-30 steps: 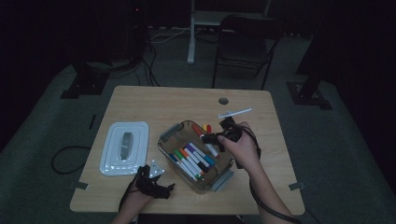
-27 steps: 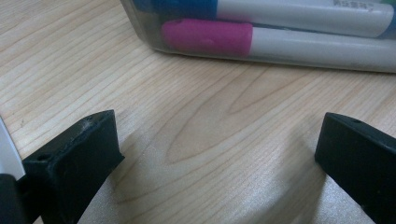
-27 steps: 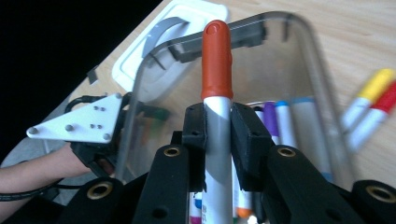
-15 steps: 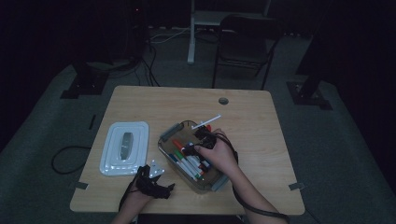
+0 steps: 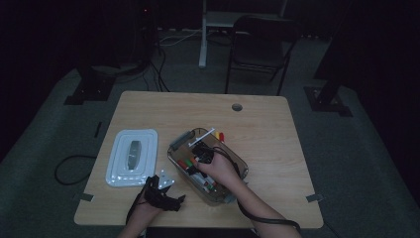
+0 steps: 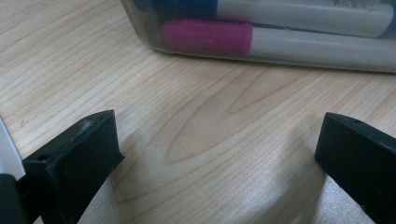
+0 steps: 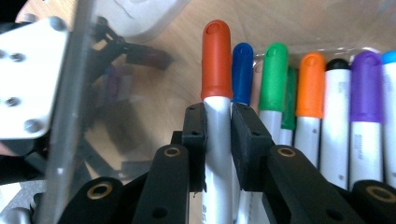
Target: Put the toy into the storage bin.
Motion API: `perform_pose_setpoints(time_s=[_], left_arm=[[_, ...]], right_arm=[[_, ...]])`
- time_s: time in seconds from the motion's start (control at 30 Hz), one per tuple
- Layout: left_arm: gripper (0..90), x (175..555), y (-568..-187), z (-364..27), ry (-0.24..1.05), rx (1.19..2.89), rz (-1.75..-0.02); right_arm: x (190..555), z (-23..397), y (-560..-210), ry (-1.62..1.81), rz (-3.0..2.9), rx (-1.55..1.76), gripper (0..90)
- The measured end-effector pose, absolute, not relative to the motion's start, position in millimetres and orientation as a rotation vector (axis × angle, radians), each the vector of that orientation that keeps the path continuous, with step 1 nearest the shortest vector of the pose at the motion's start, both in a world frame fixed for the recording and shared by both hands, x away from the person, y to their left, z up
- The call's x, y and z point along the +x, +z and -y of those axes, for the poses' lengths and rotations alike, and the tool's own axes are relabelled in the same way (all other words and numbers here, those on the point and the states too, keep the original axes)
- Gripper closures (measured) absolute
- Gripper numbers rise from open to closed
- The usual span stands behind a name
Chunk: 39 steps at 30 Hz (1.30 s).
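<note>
Your right tongs (image 7: 218,135) pinch the red-capped marker (image 7: 216,93) inside the clear box (image 5: 233,196), beside the other markers (image 7: 327,107). Next, lay it flat and release. Your left tongs (image 6: 219,154) rest wide open on the worktop (image 6: 187,116).

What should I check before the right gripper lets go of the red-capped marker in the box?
1. Grip: right gripper has both jaws clamped on the barrel of the red-capped marker: ok.
2. Position: marker is inside the clear plastic box, over the row of other markers: ok.
3. Alignment: marker lies parallel to its neighbours, caps the same way: ok.
4. Seating: whether it already rests on the box floor or the markers below: cannot tell.
5. Left gripper: open on the table beside the box, nothing between its jaws: ok.
6. Lid: off, lying left of the box: ok.
</note>
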<state>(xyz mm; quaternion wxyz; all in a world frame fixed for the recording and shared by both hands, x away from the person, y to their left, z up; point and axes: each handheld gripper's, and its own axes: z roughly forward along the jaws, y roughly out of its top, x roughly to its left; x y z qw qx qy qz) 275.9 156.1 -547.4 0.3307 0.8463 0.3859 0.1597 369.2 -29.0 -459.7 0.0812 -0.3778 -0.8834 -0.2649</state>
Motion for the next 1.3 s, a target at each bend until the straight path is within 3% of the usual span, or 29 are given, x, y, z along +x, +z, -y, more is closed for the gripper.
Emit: perform_pose_setpoints(time_s=[0.2,0.43,0.67,0.87,1.1,1.3], left_arm=[[0.5,276.0,-547.3,-156.2,0.418,2.215,-1.008],[0.5,276.0,-547.3,-156.2,0.417,2.215,-1.008],[0.5,276.0,-547.2,-156.2,0.415,2.216,-1.008],[0.5,276.0,-547.4,-156.1,0.418,2.213,-1.008],[0.5,275.8,-547.5,-156.0,0.416,2.211,-1.011],[0.5,275.9,-547.3,-156.3,0.416,2.217,-1.008]], right_arm=[[370.5,21.6,-474.6,-0.69,2.648,-1.128,76.0],[367.9,31.8,-458.4,-0.846,2.613,-1.106,64.2],[369.7,71.6,-419.8,-1.096,2.553,-1.142,63.0],[384.5,138.3,-396.3,-1.293,2.503,-1.34,57.8],[404.9,185.2,-420.1,-1.263,2.447,-1.547,59.0],[422.5,199.2,-456.3,-1.209,2.384,-1.685,58.2]])
